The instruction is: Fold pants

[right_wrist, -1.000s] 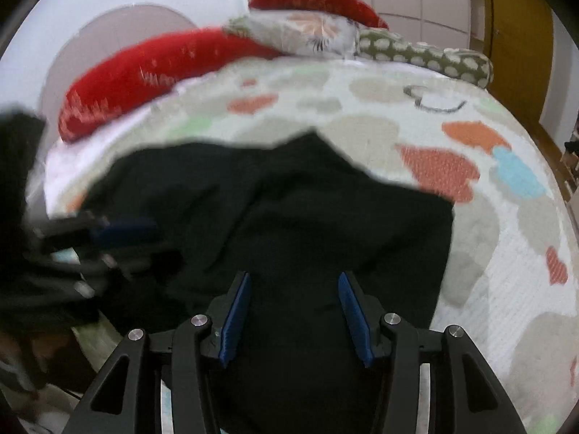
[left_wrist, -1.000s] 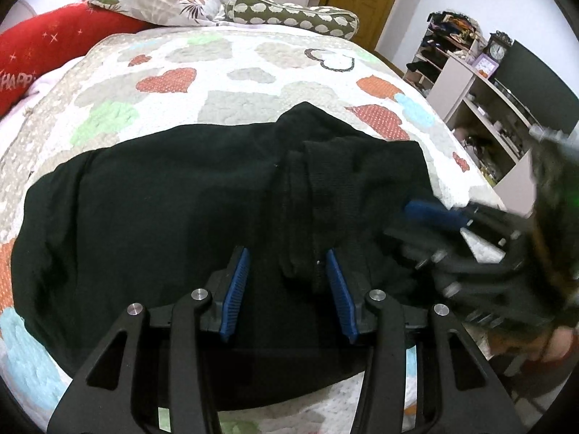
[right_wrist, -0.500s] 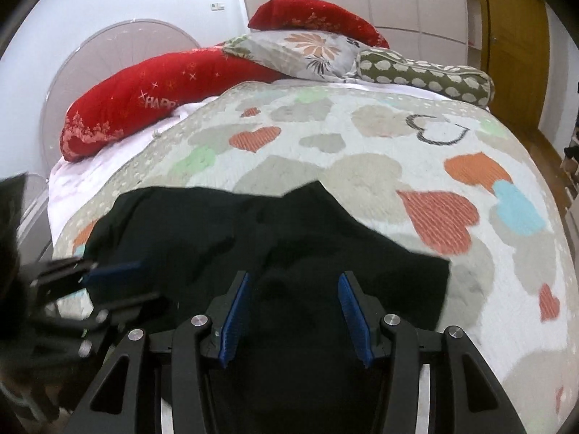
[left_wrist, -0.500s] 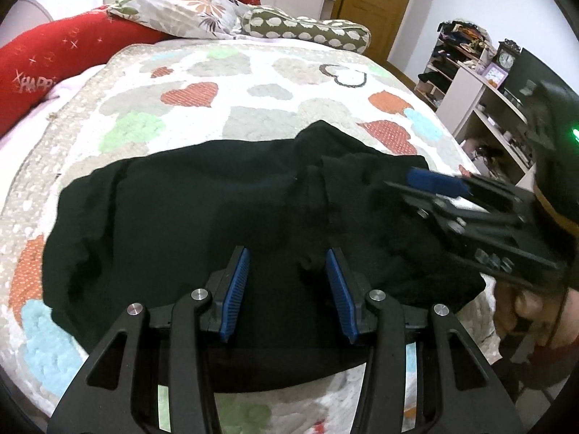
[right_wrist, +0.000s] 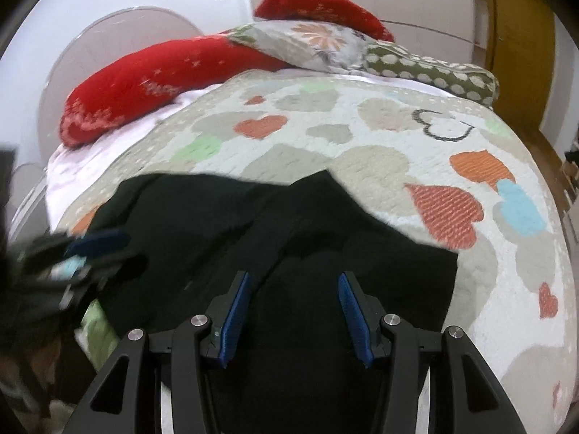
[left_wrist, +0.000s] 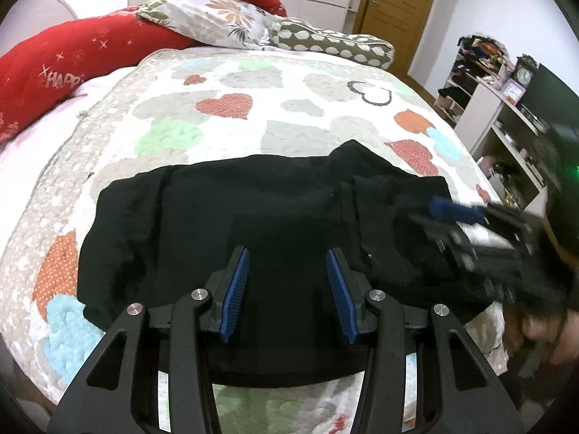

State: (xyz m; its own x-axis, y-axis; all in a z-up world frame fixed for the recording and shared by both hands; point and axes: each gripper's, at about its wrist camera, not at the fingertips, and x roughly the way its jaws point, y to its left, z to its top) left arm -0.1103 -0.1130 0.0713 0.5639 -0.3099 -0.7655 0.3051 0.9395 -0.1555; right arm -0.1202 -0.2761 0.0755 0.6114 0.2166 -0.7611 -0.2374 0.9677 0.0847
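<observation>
Black pants (left_wrist: 253, 217) lie folded in a wide heap on the near part of the heart-patterned quilt (left_wrist: 289, 108). My left gripper (left_wrist: 287, 256) hovers over their near edge, open, with nothing between its blue pads. At the right of the left wrist view my right gripper (left_wrist: 470, 224) shows blurred over the pants' right end, held by a hand (left_wrist: 542, 329). From the right wrist view the pants (right_wrist: 289, 224) spread below my right gripper (right_wrist: 293, 282), which is open and holds nothing. My left gripper (right_wrist: 83, 249) appears blurred at the left.
Red pillows (left_wrist: 72, 65), a floral pillow (left_wrist: 217, 21) and a dotted bolster (left_wrist: 333, 43) line the head of the bed. A white shelf unit (left_wrist: 499, 108) stands right of the bed, with a wooden door (left_wrist: 398, 7) behind. The quilt (right_wrist: 362, 126) beyond the pants is bare.
Both grippers have lifted and drawn back from the pants, so more of the bed shows. The pants stay where they lie. Neither pair of jaws has changed its width.
</observation>
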